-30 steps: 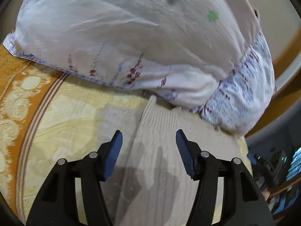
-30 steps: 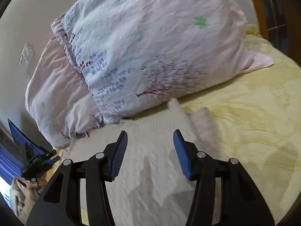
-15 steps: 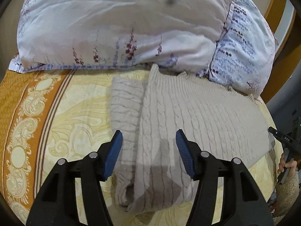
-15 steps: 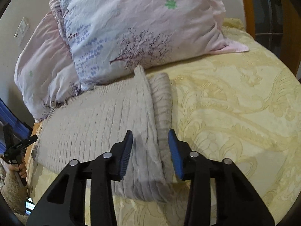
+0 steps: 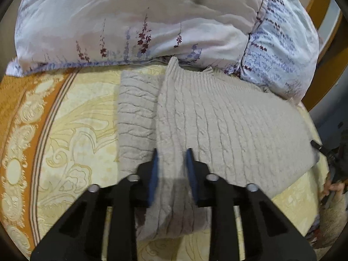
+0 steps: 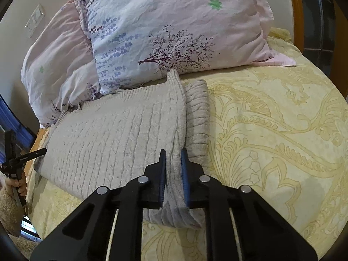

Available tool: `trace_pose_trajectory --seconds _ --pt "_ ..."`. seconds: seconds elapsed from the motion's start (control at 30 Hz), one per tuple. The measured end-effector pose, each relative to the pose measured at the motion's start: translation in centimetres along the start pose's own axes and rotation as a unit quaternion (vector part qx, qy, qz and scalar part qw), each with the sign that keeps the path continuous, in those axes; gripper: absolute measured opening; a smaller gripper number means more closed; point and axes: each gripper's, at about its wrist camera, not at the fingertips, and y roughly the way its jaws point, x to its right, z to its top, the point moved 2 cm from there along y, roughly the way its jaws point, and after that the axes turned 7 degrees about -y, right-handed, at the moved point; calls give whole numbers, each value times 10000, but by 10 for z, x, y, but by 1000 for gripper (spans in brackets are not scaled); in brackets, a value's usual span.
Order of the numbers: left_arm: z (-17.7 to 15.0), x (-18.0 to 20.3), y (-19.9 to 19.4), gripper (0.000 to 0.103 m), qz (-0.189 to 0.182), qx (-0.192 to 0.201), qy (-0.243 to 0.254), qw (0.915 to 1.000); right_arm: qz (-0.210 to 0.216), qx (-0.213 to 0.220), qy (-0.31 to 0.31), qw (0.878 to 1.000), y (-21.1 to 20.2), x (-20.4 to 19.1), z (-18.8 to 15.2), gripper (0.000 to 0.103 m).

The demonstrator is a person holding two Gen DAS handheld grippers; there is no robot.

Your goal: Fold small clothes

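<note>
A beige cable-knit sweater lies folded on the yellow bedspread, one sleeve laid flat beside its body. My left gripper is closing on the sweater's near left edge, and a ridge of knit is pinched between the blue pads. In the right wrist view the same sweater stretches away to the left. There my right gripper is closing on its right-hand fold, with the fabric squeezed tight between the pads.
Two floral pillows lean right behind the sweater. A wooden bed frame runs at the back. A hand with the other gripper shows at the left edge. Patterned bedspread spreads to the right.
Both grippers came down and back from the pillows to the sweater's near edge. Their jaws went from wide apart to pinched on the knit folds.
</note>
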Motion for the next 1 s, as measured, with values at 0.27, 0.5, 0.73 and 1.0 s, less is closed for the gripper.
trace_pose_trajectory --seconds 0.27,0.5,0.73,1.0 --pt "-4 3 0 22 -10 -17 35 10000 29 -110 104 9999 4 -1 -1 14" --pt "-3 -3 -11 10 -382 -41 -101 9992 226 285 345 9987 -24 1 1 11" --pt "-7 -12 -32 7 -665 -23 -113 9977 334 309 521 9976 -41 2 -11 11" --pt "-22 -31 -21 6 -511 -147 -280 9982 -228 -113 451 9987 -20 4 -25 11"
